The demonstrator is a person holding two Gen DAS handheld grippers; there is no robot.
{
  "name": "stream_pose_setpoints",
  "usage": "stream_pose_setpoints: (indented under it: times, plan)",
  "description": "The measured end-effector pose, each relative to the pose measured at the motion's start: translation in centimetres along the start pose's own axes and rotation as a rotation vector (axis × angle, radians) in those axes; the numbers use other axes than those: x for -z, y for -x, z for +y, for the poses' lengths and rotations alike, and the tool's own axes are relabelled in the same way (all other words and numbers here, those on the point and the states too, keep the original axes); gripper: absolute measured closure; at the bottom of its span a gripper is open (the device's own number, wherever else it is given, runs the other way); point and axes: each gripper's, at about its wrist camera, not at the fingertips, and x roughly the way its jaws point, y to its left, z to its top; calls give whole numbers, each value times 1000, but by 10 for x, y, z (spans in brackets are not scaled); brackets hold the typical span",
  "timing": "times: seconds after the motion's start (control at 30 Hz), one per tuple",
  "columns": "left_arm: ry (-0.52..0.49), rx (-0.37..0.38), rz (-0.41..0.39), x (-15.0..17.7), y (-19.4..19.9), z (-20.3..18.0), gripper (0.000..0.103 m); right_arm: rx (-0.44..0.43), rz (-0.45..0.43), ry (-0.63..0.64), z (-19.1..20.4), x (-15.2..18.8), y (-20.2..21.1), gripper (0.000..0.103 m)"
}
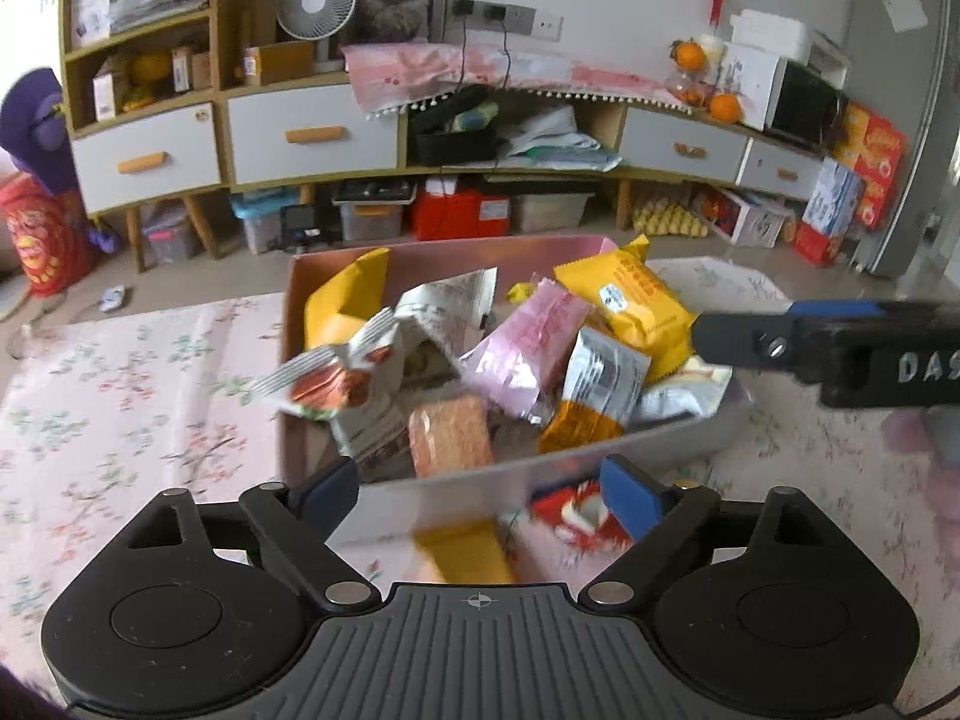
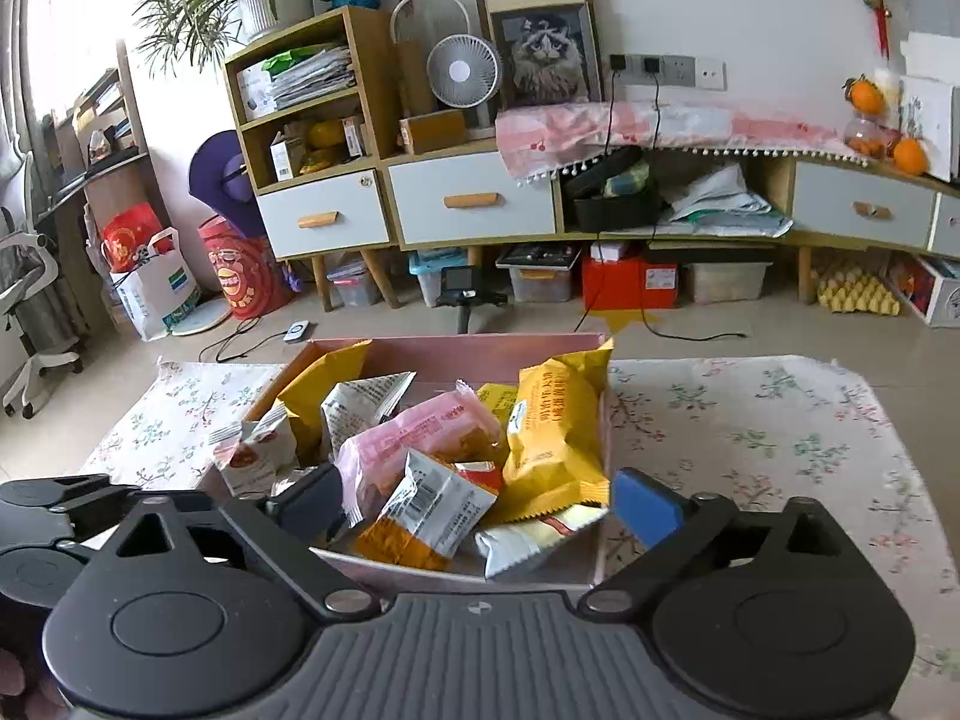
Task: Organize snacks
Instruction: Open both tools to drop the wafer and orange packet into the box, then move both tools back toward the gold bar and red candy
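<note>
A pink box [image 1: 444,249] [image 2: 456,345] on the table is heaped with snack packets: a large yellow one [image 1: 636,306] [image 2: 552,438], a pink one [image 1: 522,348] [image 2: 420,438], a silver-and-orange one [image 1: 600,384] [image 2: 432,504] and several white ones. My left gripper [image 1: 480,495] is open at the box's near wall. Below it a yellow packet [image 1: 465,552] and a red-and-white packet [image 1: 570,510] show blurred, gripped by neither finger. My right gripper [image 2: 480,504] is open over the box's near edge, pressing on nothing. One finger [image 1: 738,339] of it reaches in from the right.
A floral tablecloth [image 1: 120,420] [image 2: 780,432] covers the table around the box. Beyond the table is bare floor, then a long cabinet with drawers [image 1: 312,138] [image 2: 474,198] and storage bins beneath it. The left gripper's body [image 2: 36,516] sits at the lower left.
</note>
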Motion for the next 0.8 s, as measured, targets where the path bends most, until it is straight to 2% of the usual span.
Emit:
stream_pose_setpoints:
  times: [0.13, 0.37, 0.57, 0.8]
  plan:
    - [-28, -51, 43, 7, 15, -6, 10, 9, -7, 8, 5, 3, 17, 15]
    - [-26, -86, 47, 34, 32, 0, 6, 37, 5, 29, 18, 20, 33, 15]
    - [-25, -51, 0, 51, 40, 2, 6, 29, 23, 61, 24, 40, 35, 15]
    - [26, -18, -14, 57, 27, -1, 6, 30, 56, 104, 24, 56, 30, 15]
